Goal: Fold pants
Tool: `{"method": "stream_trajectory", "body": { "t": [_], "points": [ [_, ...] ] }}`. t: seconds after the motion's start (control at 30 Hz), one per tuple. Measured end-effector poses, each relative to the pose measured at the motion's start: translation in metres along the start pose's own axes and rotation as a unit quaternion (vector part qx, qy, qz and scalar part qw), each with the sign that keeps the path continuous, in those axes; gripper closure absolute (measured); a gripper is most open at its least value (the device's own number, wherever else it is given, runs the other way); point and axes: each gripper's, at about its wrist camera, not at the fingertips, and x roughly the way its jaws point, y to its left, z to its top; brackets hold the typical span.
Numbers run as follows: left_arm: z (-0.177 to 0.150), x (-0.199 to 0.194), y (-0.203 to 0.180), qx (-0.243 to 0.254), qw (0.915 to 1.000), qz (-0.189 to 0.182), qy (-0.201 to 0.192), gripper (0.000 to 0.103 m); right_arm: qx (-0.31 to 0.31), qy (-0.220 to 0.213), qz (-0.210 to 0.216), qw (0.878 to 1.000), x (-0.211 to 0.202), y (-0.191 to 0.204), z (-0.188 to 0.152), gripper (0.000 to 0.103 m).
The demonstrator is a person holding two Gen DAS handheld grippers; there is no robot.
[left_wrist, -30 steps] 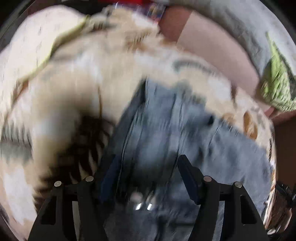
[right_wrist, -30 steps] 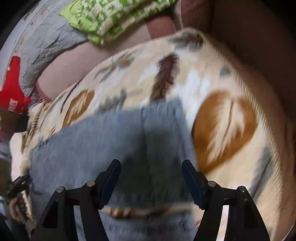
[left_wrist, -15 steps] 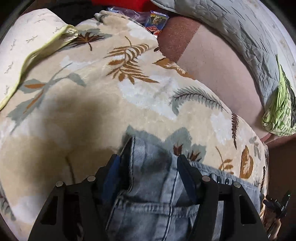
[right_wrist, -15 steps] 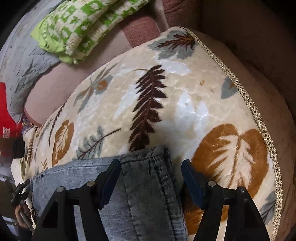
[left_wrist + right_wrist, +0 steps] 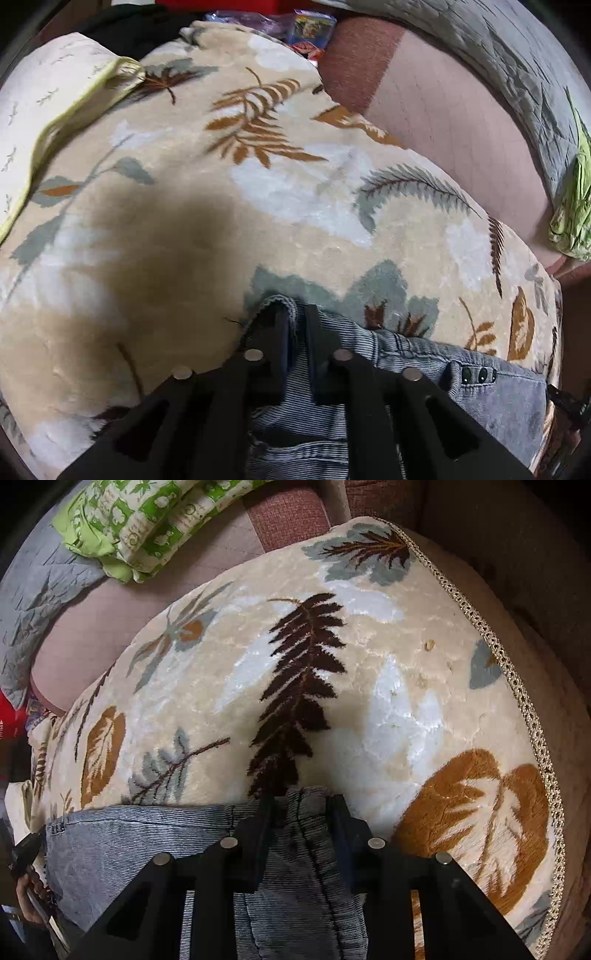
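On the leaf-print blanket, left gripper and right gripper each clamped on jeans, no legible writing.

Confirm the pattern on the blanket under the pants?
Cream blanket with brown, rust and grey-green leaf and fern prints, gold braided edge; clearest in the right wrist view.

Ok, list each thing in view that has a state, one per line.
left tool: shut on the jeans' edge.
right tool: shut on a thick denim fold.
jeans: lying on the leaf blanket, pinched at both ends, fold not yet made.
green patterned cloth: bunched up on the sofa.
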Motion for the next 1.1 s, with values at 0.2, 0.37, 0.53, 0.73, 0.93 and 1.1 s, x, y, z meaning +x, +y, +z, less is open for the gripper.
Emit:
{"method": "stream_trajectory", "body": {
  "t": [0.2, 0.37, 0.53, 0.73, 0.93, 1.1],
  "points": [
    [0.002, -0.001, -0.004, 0.018, 0.9997, 0.016, 0.002, 0.1, -0.008, -0.001, -0.009, 1.0, 0.002, 0.001, 0.001, 0.074],
    [0.005, -0.008, -0.001, 0.012, 0.9999, 0.01, -0.003, 0.101, -0.017, -0.001, -0.022, 1.0, 0.004, 0.005, 0.001, 0.074],
    [0.007, -0.033, -0.001, 0.01, 0.9993, -0.006, -0.035, 0.101, -0.014, -0.006, -0.019, 1.0, 0.001, 0.004, 0.002, 0.074],
    [0.001, -0.088, -0.005, 0.021, 0.9963, -0.034, -0.077, 0.101, -0.015, -0.055, -0.01, 0.998, -0.038, 0.011, -0.001, 0.077],
    [-0.026, -0.179, 0.0, 0.031, 0.9887, -0.068, -0.13, 0.101, -0.002, -0.134, 0.015, 0.991, -0.126, 0.005, -0.018, 0.082],
    [-0.084, -0.238, 0.013, 0.071, 0.984, -0.082, -0.141, 0.1, 0.009, -0.173, 0.058, 0.983, -0.192, -0.011, -0.066, 0.082]
  ]
}}
